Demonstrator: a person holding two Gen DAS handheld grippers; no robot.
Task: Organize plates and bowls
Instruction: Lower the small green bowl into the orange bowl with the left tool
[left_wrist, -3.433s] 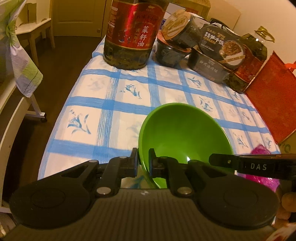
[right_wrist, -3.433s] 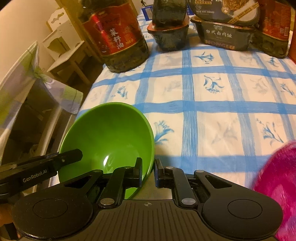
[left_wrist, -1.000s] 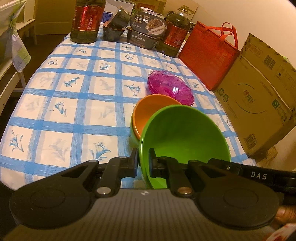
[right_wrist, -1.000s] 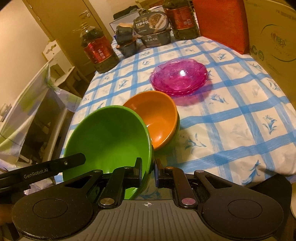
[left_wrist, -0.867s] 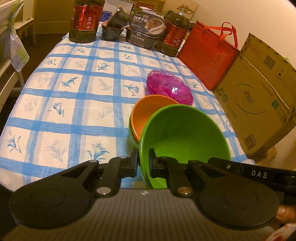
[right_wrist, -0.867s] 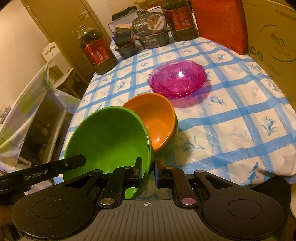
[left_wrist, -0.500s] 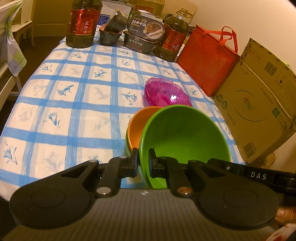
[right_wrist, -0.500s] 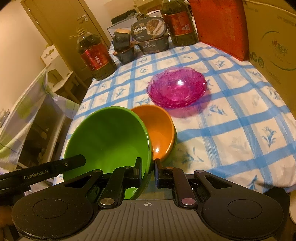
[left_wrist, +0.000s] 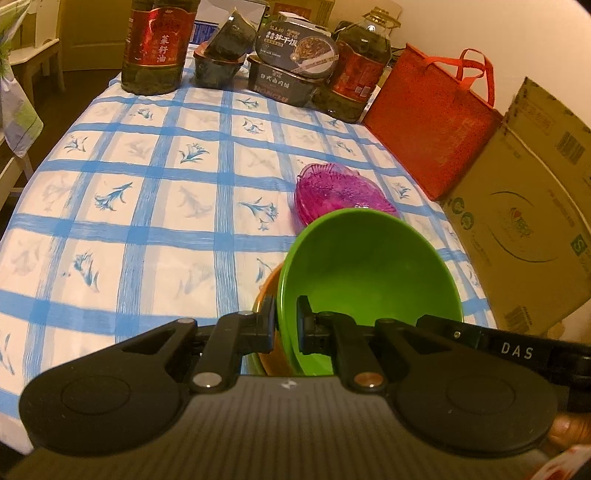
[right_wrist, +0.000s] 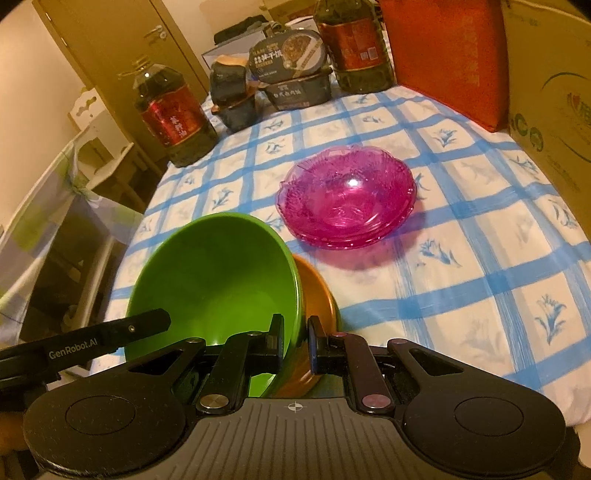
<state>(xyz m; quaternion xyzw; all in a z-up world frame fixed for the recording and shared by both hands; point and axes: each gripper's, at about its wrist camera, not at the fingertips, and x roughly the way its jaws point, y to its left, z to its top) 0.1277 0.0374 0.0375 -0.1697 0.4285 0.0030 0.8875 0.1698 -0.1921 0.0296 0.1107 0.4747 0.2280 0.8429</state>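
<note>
A green bowl (left_wrist: 369, 266) (right_wrist: 218, 273) is held by both grippers at once. My left gripper (left_wrist: 286, 325) is shut on its left rim and my right gripper (right_wrist: 295, 341) is shut on its right rim. The bowl hangs tilted just over an orange bowl (right_wrist: 317, 295) (left_wrist: 267, 295) on the blue-checked tablecloth, covering most of it. Whether the two bowls touch is unclear. A stack of pink glass plates (right_wrist: 347, 195) (left_wrist: 340, 192) lies just beyond them.
Two large oil bottles (left_wrist: 159, 44) (left_wrist: 358, 70) and dark food containers (left_wrist: 291, 70) stand along the table's far edge. A red bag (left_wrist: 432, 125) and a cardboard box (left_wrist: 528, 206) line the right side. A white chair (right_wrist: 99, 147) stands off the table's left side.
Both grippers have carried the green bowl forward and slightly down over the orange bowl, which is now largely hidden beneath it. The pink plates look closer.
</note>
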